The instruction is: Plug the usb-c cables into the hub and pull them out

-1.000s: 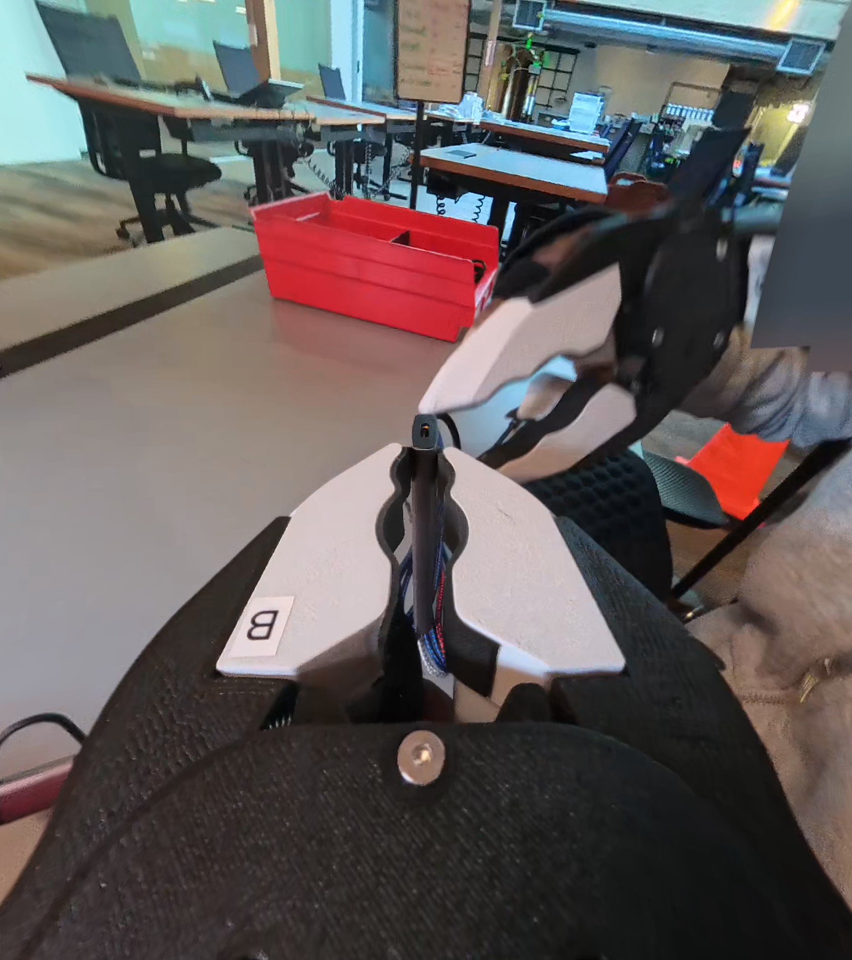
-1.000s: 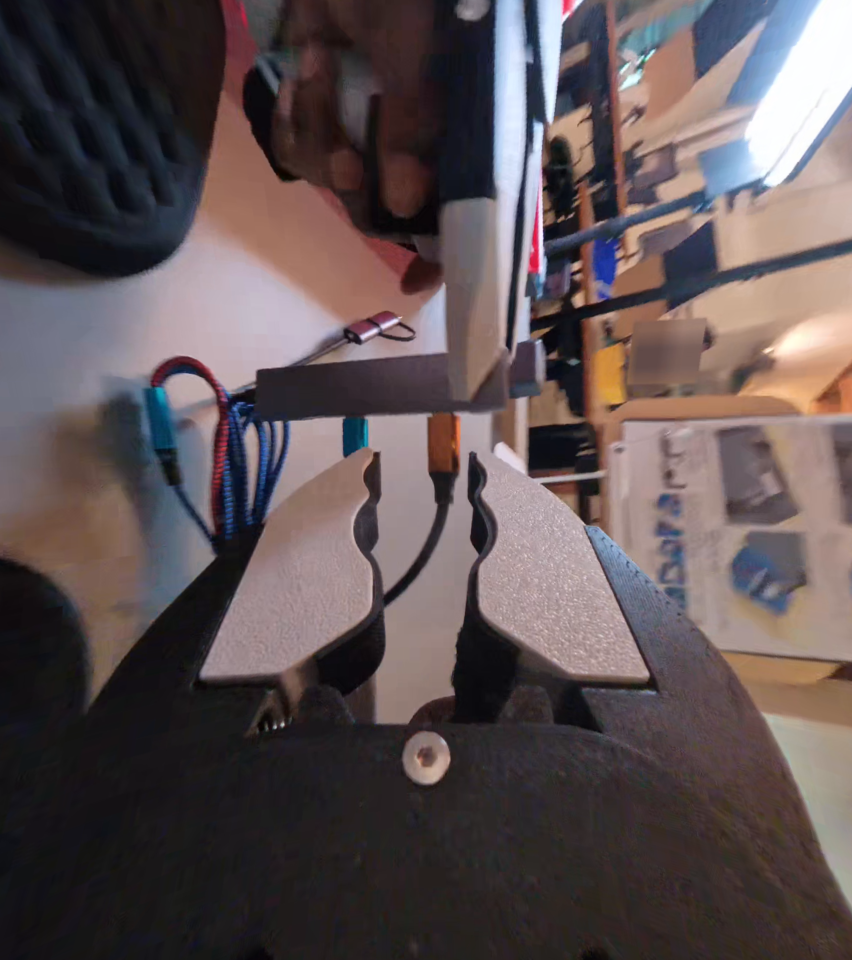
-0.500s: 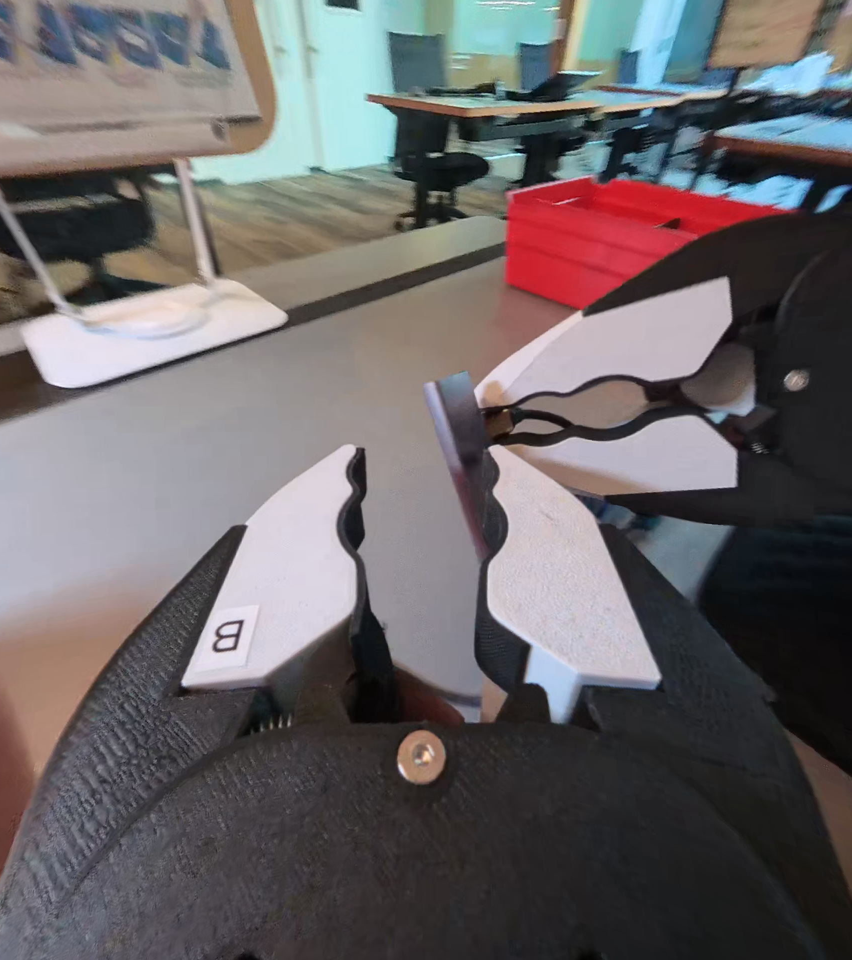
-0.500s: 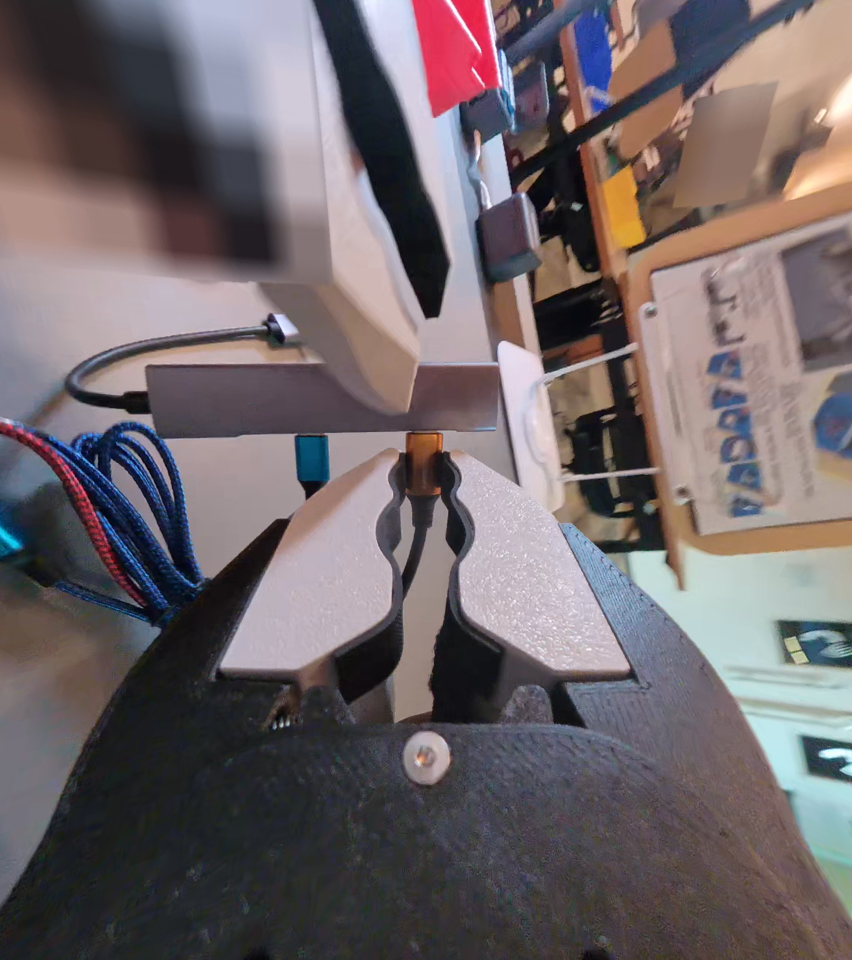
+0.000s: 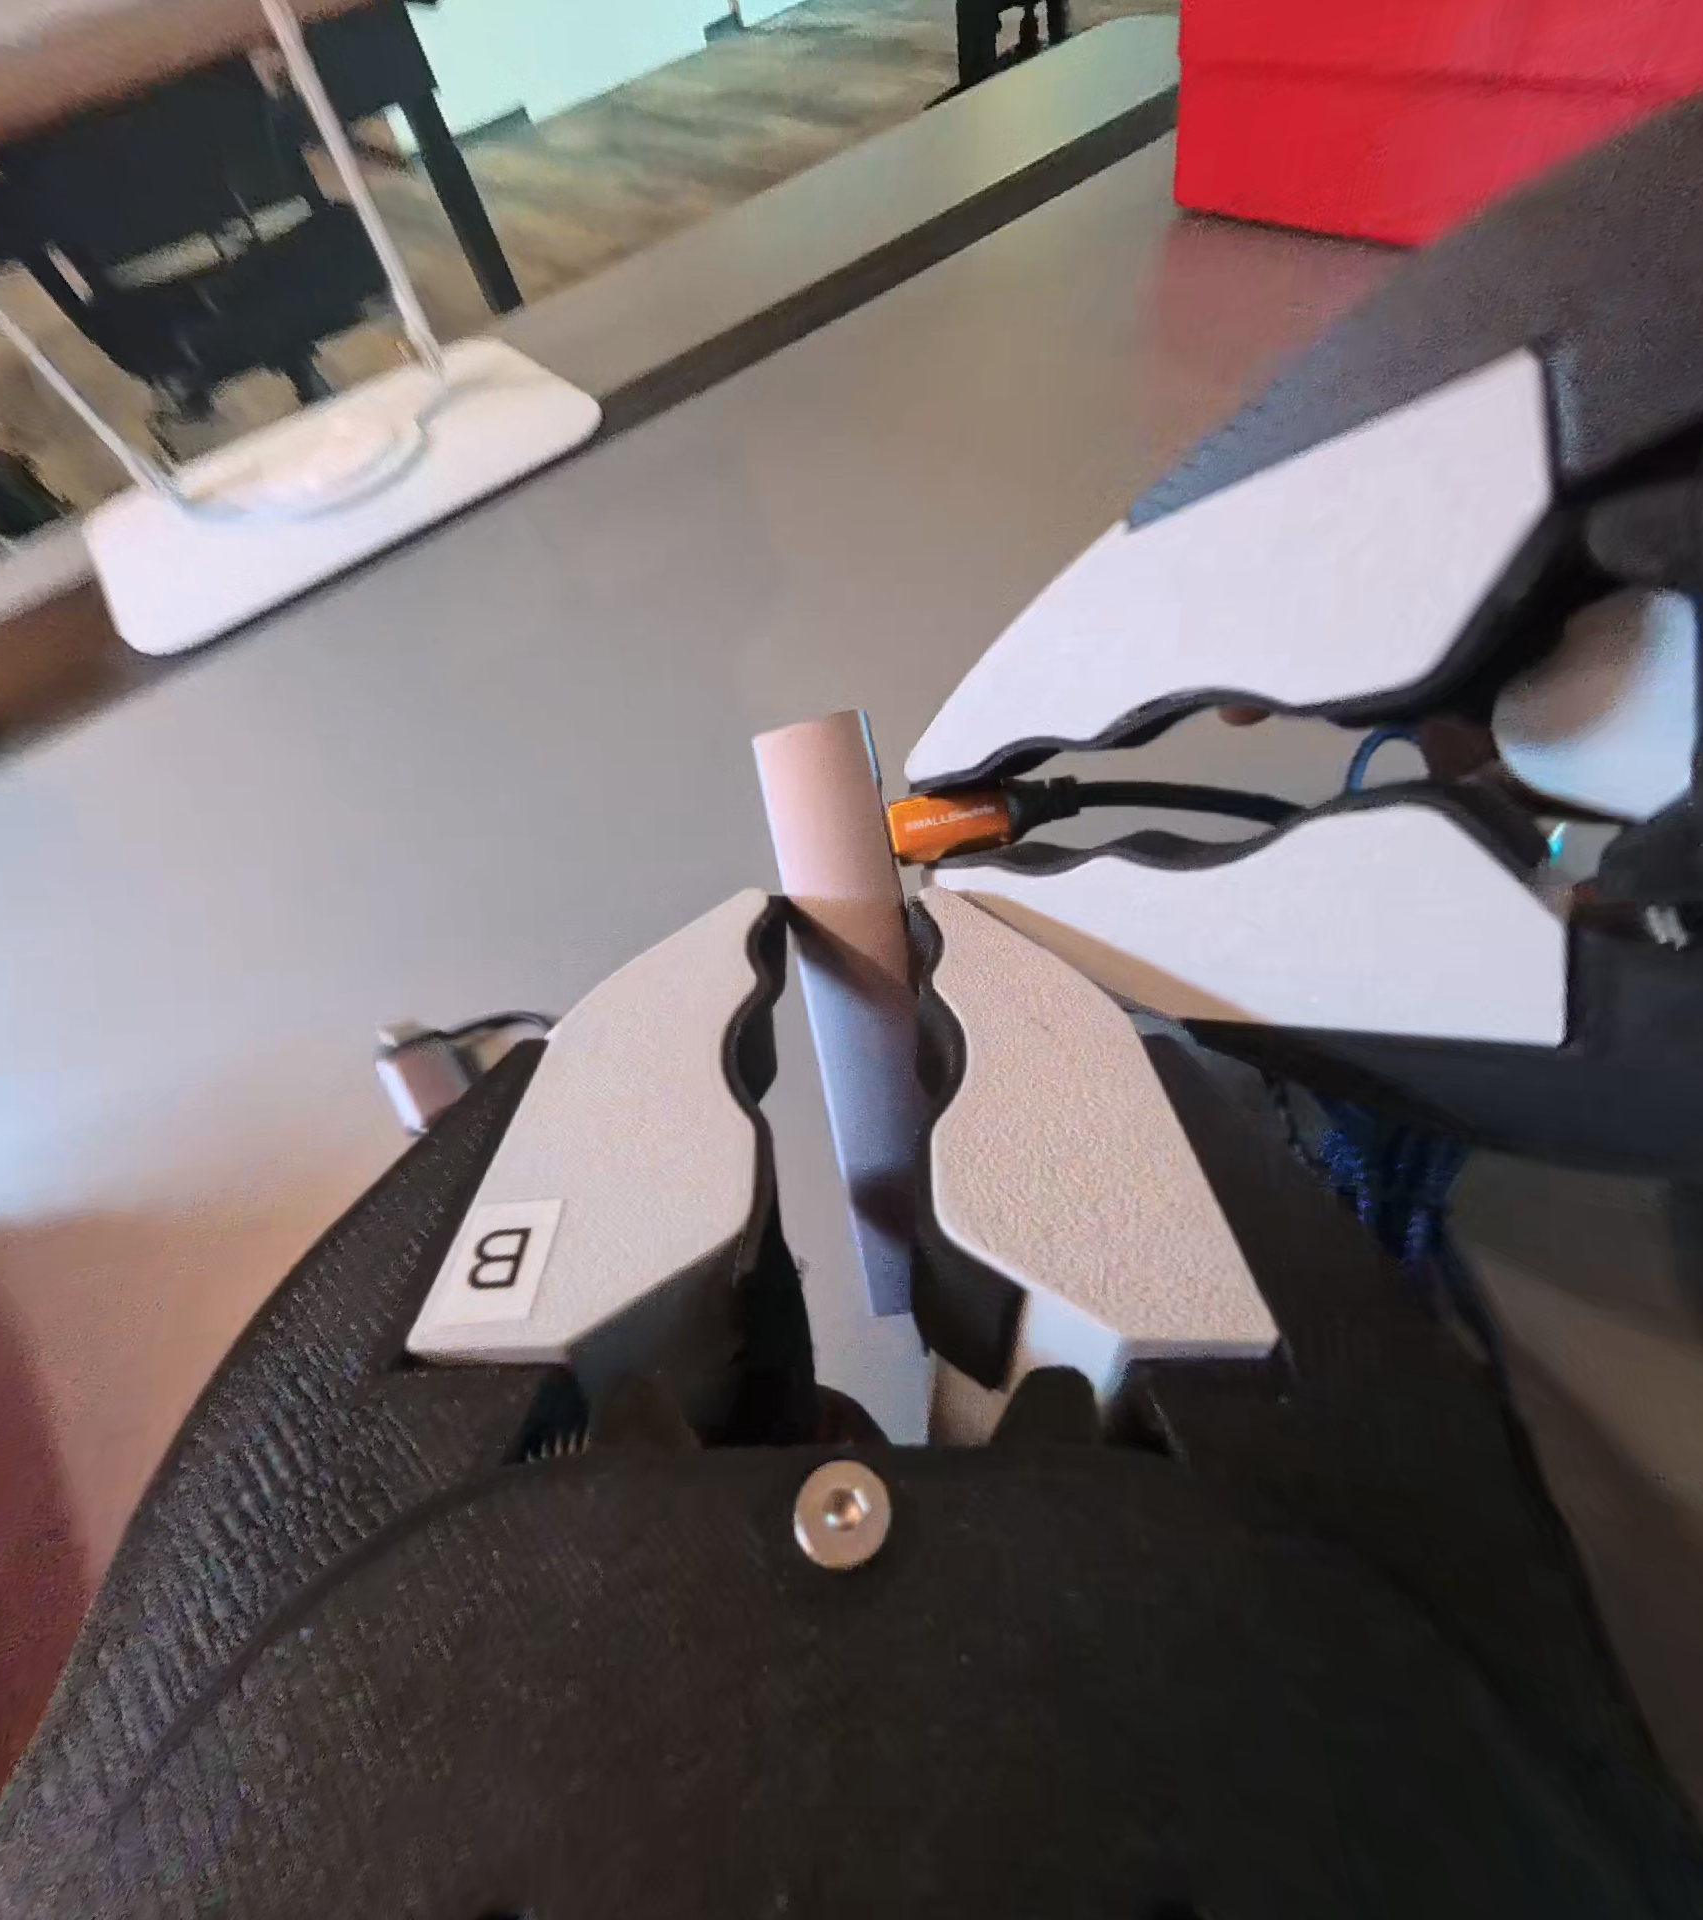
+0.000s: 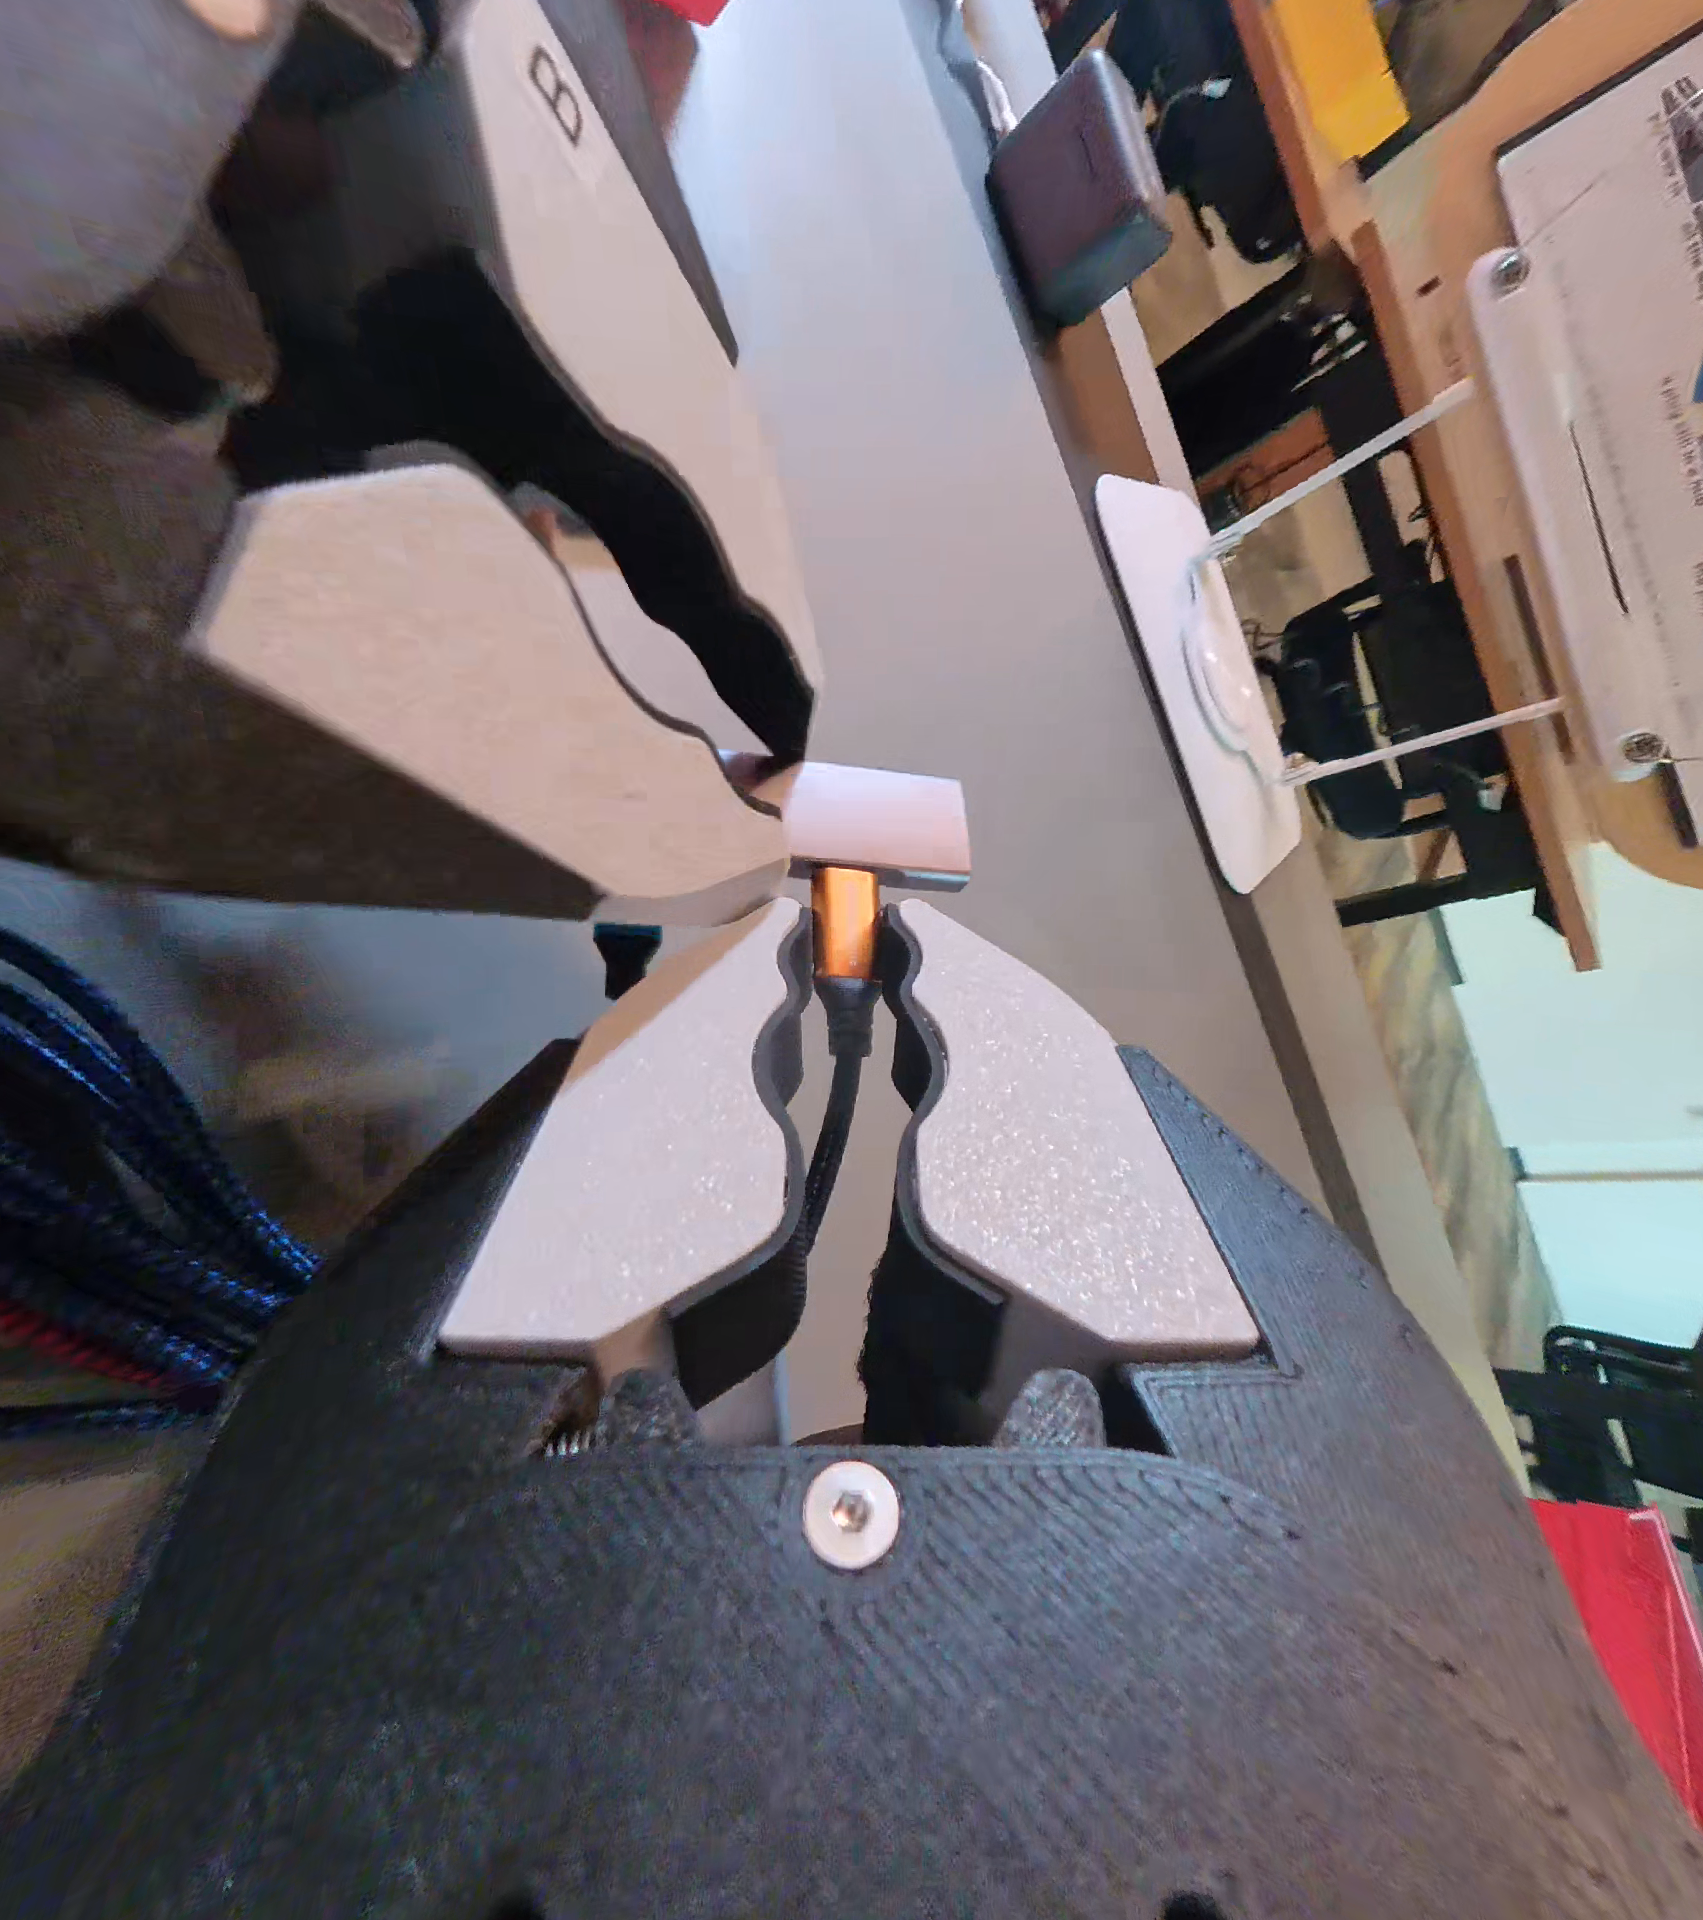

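Note:
My left gripper is shut on the grey hub, which sticks up past its fingertips above the table. My right gripper is shut on the orange usb-c plug of a black cable. The plug butts against the hub's right side and none of its metal tip shows. In the right wrist view the hub's end lies just beyond the plug, with the left gripper coming in from the upper left. The right gripper enters the left wrist view from the right.
Coiled blue and red braided cables hang at the left. The hub's own lead and connector lie on the grey table. A white stand base, a red bin and a dark box sit farther off. Only a small space, under 4 cm, lies between the two pairs of fingers.
My right gripper closed on the orange plug. My left gripper opened half a second ago and has closed on the hub again, with a changed grip. Both views swung round.

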The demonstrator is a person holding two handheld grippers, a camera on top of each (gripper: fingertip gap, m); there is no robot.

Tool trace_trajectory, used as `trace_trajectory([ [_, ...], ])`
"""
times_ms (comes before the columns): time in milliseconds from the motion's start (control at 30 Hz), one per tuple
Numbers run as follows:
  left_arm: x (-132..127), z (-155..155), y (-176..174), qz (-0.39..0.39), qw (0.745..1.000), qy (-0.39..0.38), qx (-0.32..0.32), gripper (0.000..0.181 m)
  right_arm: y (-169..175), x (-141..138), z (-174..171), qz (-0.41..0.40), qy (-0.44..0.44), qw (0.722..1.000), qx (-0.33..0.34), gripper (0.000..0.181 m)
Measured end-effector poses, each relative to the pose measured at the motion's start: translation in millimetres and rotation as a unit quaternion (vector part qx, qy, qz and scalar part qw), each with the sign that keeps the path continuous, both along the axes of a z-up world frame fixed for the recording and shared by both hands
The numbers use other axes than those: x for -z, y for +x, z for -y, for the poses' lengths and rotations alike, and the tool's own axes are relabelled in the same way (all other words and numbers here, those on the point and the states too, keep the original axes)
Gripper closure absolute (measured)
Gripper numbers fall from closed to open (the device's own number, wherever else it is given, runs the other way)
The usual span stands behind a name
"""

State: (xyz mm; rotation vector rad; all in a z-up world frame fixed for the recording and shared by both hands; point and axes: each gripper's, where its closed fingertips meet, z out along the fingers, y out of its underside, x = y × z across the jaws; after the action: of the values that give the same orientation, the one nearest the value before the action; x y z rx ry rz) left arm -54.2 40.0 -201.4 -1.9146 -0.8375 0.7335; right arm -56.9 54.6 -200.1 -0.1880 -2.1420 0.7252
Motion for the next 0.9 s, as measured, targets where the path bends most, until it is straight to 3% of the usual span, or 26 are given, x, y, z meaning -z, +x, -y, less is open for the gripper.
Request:
trace_trajectory([
  [100,8,-5,0,0.052,0.997,0.050,0.004,0.158,0,4,-3,-0.024,0.001,1.000,-0.003,0.170],
  [233,16,-6,1,0.075,0.996,0.053,0.009,0.157,-1,8,-3,-0.023,-0.005,1.000,-0.009,0.169],
  [600,31,-6,-7,0.083,0.996,-0.016,0.015,0.158,-3,23,-7,-0.002,0.017,1.000,0.026,0.169],
  [767,25,-6,-8,0.050,0.998,-0.025,0.022,0.157,2,19,-8,0.104,-0.134,0.982,0.087,0.168],
  [900,18,-8,-7,-0.006,0.998,-0.055,0.038,0.157,5,14,-10,0.106,-0.159,0.977,0.096,0.168],
])
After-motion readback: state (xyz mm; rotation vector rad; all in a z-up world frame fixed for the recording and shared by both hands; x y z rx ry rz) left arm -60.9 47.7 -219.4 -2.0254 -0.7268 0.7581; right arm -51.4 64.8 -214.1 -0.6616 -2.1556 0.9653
